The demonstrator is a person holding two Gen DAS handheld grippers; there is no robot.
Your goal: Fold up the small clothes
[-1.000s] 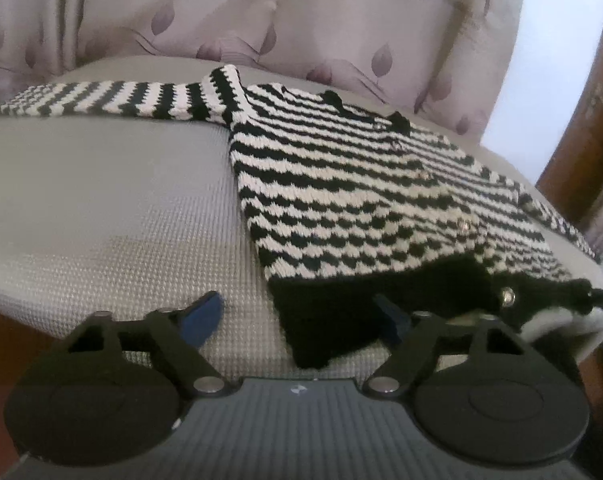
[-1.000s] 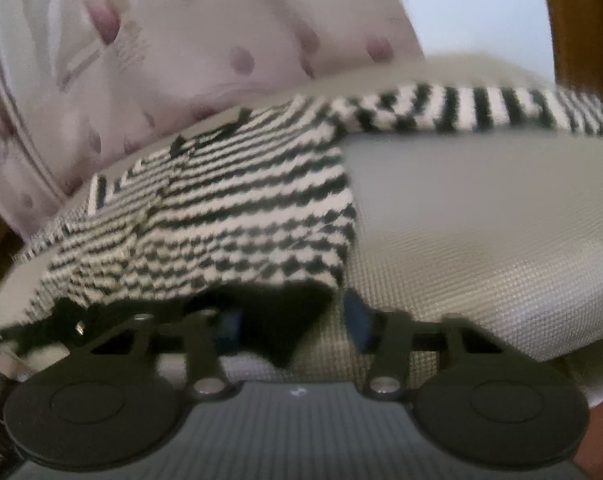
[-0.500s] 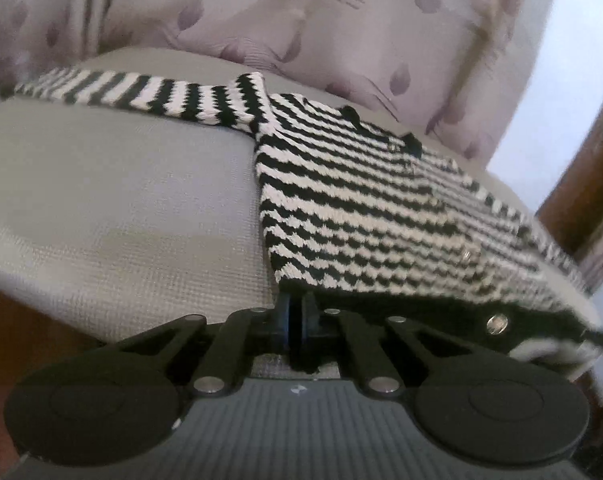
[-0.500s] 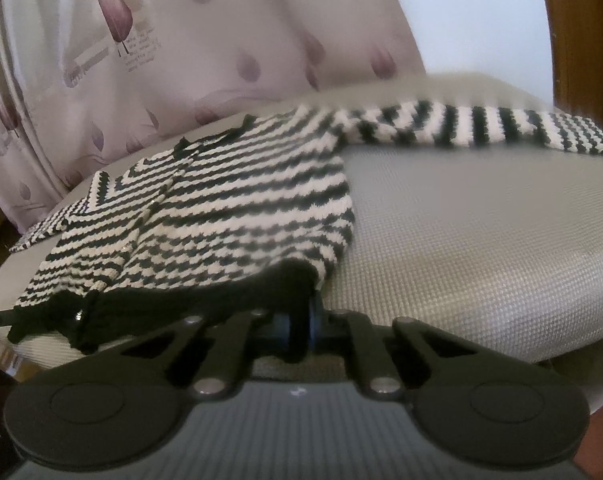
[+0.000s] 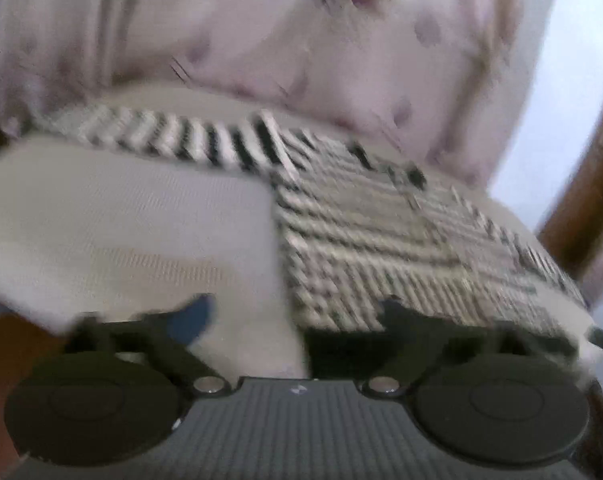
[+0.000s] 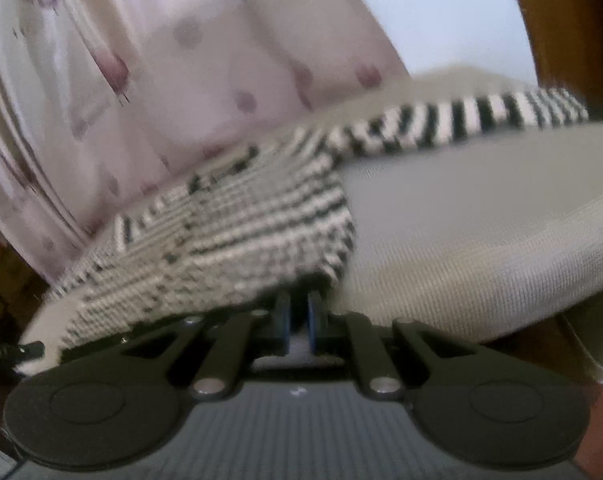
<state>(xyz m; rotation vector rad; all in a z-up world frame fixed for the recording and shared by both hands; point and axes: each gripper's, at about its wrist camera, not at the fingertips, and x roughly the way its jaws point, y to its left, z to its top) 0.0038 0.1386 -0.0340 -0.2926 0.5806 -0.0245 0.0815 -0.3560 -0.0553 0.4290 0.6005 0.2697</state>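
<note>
A black-and-white striped knitted cardigan (image 5: 365,240) with a solid black hem band lies on a pale grey woven cushion (image 5: 121,232), backed by a pale pink curtain (image 6: 189,60) printed with mauve leaf shapes, beside brown wood (image 6: 557,20); blue pads (image 6: 312,316) line the black gripper.

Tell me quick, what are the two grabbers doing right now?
Left gripper: open, holding nothing, at the black hem of the striped sweater.
Right gripper: nearly shut, at the hem's corner; too blurry to tell if it pinches the sweater.
</note>
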